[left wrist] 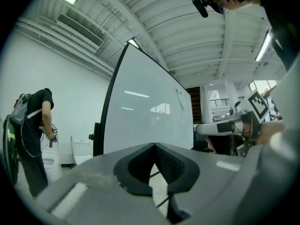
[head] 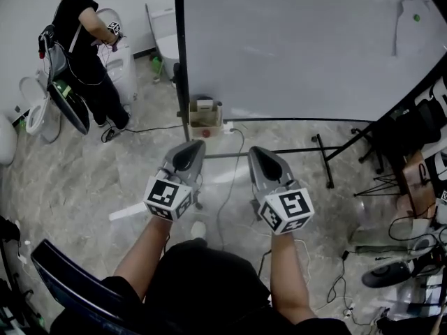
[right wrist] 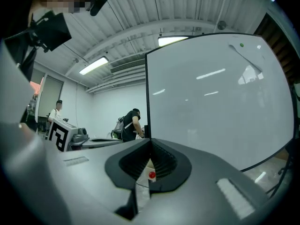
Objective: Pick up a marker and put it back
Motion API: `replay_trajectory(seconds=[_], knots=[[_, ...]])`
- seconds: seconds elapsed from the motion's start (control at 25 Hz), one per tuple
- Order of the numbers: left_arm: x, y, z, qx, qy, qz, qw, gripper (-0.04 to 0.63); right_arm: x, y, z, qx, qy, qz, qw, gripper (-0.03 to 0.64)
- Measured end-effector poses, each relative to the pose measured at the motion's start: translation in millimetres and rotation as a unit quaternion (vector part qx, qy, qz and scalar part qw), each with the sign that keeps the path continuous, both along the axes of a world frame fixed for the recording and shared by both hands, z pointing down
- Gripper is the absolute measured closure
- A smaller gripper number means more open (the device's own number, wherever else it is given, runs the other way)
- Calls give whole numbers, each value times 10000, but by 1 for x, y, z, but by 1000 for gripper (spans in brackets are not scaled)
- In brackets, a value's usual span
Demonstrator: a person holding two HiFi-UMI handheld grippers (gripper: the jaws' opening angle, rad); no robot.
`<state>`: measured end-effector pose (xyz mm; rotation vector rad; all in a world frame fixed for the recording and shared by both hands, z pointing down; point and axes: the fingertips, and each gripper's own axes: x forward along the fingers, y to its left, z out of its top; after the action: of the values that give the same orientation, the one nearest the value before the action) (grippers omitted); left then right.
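No marker can be made out in any view. My left gripper [head: 191,152] and right gripper [head: 261,156] are held side by side above the floor, in front of a large whiteboard [head: 300,47] on a black stand. In the left gripper view the jaws [left wrist: 153,146] meet at the tip with nothing between them. The right gripper [right wrist: 150,142] is likewise shut and empty. A small cardboard box [head: 204,119] with a red dot stands on the floor at the foot of the board, just beyond both tips. That red dot [right wrist: 152,175] shows through the gap under the right jaws.
A person in black [head: 84,40] bends over white toilets [head: 122,61] at the back left. Cables [head: 230,180] run across the marble floor. Black stand legs [head: 323,159] and cluttered gear [head: 412,187] lie to the right. A dark chair edge [head: 70,278] is near my left.
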<state>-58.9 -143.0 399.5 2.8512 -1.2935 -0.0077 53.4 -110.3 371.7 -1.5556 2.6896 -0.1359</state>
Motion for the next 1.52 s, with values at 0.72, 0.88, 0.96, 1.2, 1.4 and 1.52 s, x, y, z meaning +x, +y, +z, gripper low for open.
replay_trajectory(seconds=[0.72,0.88,0.96,1.2,1.4,1.52], knots=[[-8,-90,12,-50,38,704,9975,592,-25,-83,1,-24,91,494,9987,608],[-8,-97,15,-105,100,749,9971,592,-26,-90,3,-63,186,521,9984,607],[-7,-100,17,-121,120,766,9969,592,-23,-94,1,-50,181,534,9984,607],[1,-102,22,-169,105,699,9974,591,-10,-102,-7,10,95,444,9990,607],[10,-105,30,-229,-39,436,9988,575,-7,-105,-5,1,94,74,9999,607],[17,-108,35,-289,-129,289,9991,575,-2,-105,-9,31,63,-131,9999,607]])
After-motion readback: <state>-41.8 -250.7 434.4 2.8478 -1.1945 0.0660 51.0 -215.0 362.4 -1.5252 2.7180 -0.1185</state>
